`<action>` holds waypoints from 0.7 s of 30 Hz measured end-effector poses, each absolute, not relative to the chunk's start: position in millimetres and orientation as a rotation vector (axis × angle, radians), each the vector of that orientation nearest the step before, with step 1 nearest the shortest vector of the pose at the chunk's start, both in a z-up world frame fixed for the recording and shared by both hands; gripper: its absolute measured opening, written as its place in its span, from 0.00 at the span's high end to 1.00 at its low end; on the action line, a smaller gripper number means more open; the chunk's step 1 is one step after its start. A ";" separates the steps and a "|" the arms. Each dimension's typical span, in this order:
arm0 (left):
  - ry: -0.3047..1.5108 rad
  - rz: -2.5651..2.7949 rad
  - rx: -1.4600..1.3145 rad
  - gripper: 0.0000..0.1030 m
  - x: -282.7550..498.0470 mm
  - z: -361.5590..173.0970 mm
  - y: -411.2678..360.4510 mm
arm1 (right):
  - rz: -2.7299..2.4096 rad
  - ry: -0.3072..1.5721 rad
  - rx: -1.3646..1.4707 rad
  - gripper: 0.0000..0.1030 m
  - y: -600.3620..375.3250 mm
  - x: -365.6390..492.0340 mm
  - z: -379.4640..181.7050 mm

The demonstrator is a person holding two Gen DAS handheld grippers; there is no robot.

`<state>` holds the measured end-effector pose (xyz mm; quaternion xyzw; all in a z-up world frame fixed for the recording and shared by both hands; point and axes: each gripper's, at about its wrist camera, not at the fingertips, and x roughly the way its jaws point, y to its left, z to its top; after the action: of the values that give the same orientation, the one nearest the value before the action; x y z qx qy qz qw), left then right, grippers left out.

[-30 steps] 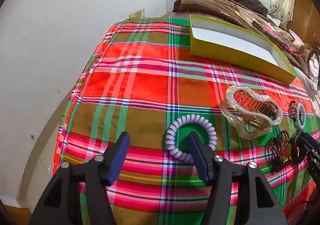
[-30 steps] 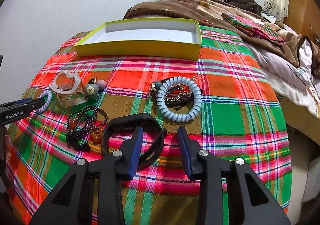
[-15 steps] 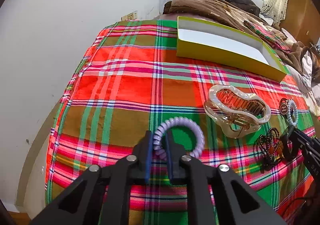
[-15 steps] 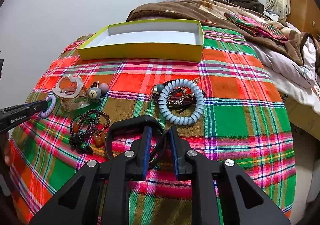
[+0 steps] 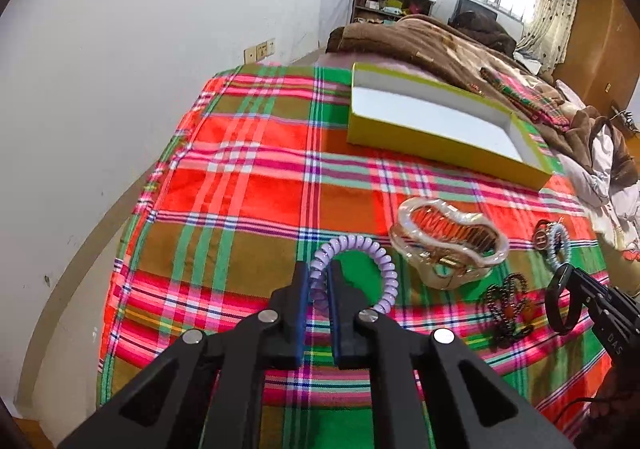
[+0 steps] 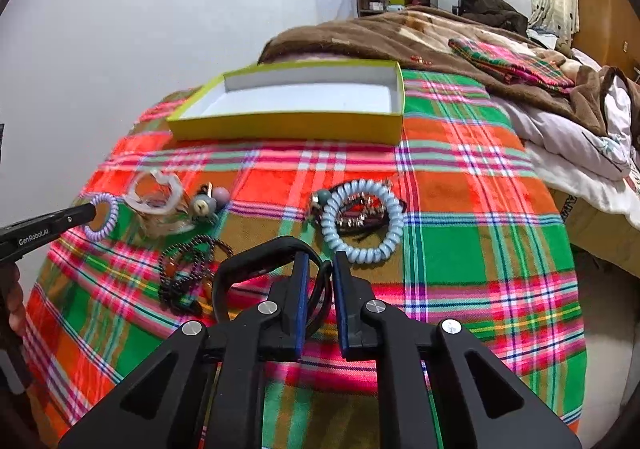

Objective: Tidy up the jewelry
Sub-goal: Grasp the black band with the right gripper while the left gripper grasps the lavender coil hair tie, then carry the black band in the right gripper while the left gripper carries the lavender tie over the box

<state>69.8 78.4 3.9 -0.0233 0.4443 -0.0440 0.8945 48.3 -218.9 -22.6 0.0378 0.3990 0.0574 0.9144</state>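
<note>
**Both claws pinched on bands**

My left claw (image 5: 319,281) sits at lower centre of its frame, pressed together on the lilac coil band (image 5: 362,261), which otherwise lies on the plaid bedspread (image 5: 240,189). My right claw (image 6: 320,273), lower centre of its own view, is clamped on the black band (image 6: 256,263). The pale blue coil band (image 6: 362,225) lies just above it. The yellow box (image 6: 288,125) sits open in the upper middle, well apart from both claws.
</note>
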 end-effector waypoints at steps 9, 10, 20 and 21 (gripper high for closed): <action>0.880 -0.110 -0.068 0.91 75.2 26.1 74.5 | 0.124 0.760 0.081 0.88 -222.2 53.6 4.1; 0.876 -0.115 -0.071 0.91 77.3 28.7 73.6 | 0.122 0.754 0.080 0.88 -222.2 54.9 7.0; 0.830 -0.167 -0.136 0.91 116.0 52.2 63.3 | 0.117 0.704 0.100 0.88 -231.4 94.7 34.9; 0.824 -0.177 -0.144 0.91 121.3 53.8 61.7 | 0.114 0.705 0.104 0.88 -232.5 99.8 35.7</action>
<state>121.3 61.7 53.8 -0.0700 0.3996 -0.0859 0.9100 99.8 -232.5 35.7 0.0507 0.3450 0.0558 0.9356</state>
